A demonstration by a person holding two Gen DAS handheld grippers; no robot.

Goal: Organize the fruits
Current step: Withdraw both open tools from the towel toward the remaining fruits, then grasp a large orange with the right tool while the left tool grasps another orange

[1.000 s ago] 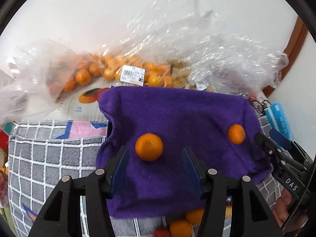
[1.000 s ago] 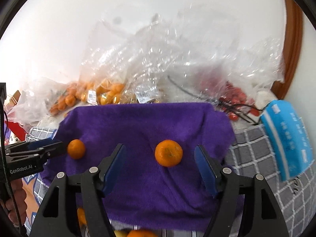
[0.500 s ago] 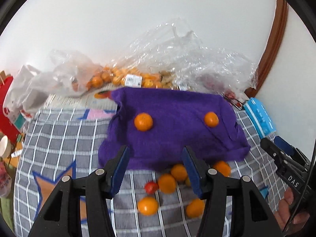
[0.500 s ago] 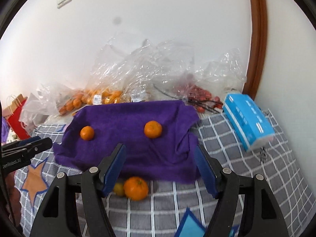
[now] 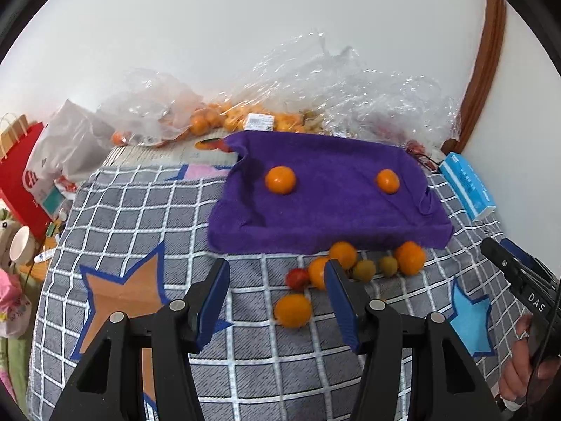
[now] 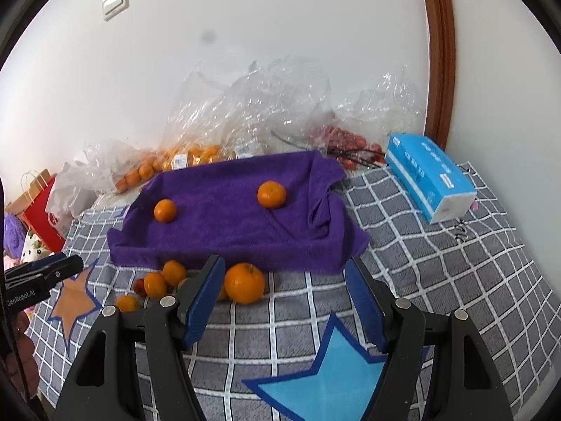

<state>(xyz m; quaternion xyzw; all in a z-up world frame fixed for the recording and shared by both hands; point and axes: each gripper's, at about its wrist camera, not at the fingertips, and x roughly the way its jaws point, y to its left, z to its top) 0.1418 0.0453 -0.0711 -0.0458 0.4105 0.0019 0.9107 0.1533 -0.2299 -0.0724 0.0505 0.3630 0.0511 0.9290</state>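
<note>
Surface: we saw a grey checked cloth [image 5: 133,207] with star patches | on it: purple towel [image 5: 326,207], loose oranges [image 5: 292,310] and small fruits along its near edge, blue tissue pack [image 6: 429,175], clear fruit bags [image 6: 245,112] by the wall.

blue tissue pack [image 6: 430,178] | red paper bag [image 5: 17,172] | wall switch [image 6: 115,1] | white cup [image 5: 20,249]

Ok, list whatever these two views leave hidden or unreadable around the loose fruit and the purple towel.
- Right wrist view: the right gripper's left finger covers fruit beside the large orange; kind unclear.
- Left wrist view: the left gripper's right finger overlaps one orange.
- Both views: whatever lies under the purple towel.
- Bag labels: too small to read.
</note>
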